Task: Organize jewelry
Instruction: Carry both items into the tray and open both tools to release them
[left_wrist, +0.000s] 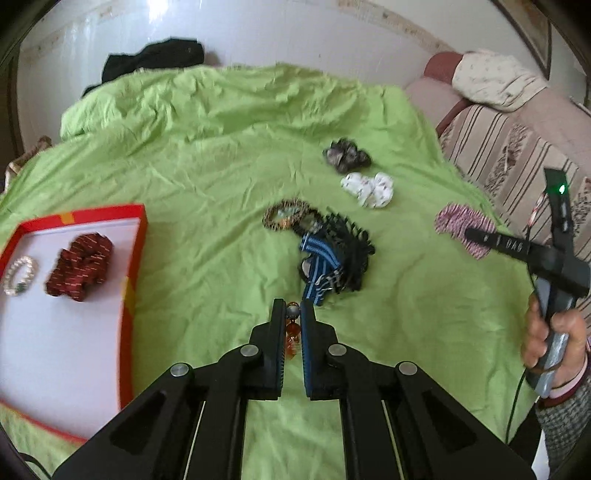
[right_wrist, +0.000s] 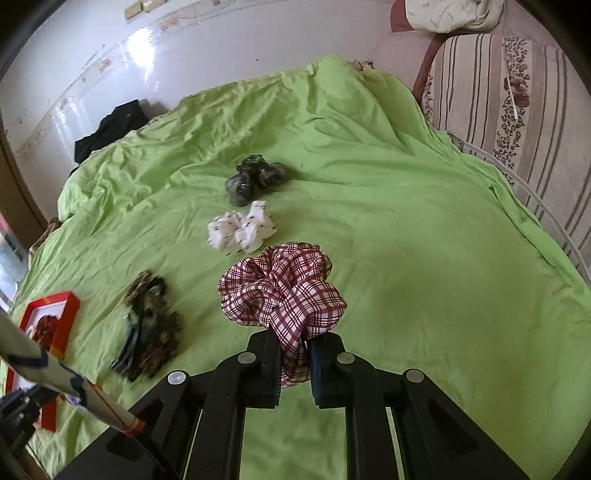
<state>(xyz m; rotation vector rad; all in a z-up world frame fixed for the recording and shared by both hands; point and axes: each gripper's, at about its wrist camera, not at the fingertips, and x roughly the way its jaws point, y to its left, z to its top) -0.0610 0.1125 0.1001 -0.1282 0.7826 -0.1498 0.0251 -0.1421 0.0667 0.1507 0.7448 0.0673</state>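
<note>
Two grippers are lifting jewelry off the green bed: left gripper (left_wrist: 293, 321) clamping an amber beaded bracelet (left_wrist: 291, 328), right gripper (right_wrist: 293, 354) pinching a maroon-checked fabric scrunchie (right_wrist: 282, 291). Carrying both level into the red-rimmed white tray (left_wrist: 135, 258) should avoid drops.

Amber bead bracelet (left_wrist: 291, 334) hanging between pads; red-white plaid scrunchie (right_wrist: 282, 291) pinched, bunched, above green sheet.

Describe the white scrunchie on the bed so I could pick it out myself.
On the wrinkled lime-green bedsheet, find the loose row of fabric scrunchies running away from the camera. The white fabric scrunchie with small dark prints lies between the dark grey sheer scrunchie farther back and the red-and-white plaid scrunchie nearer. It is the only mostly white one.
</note>
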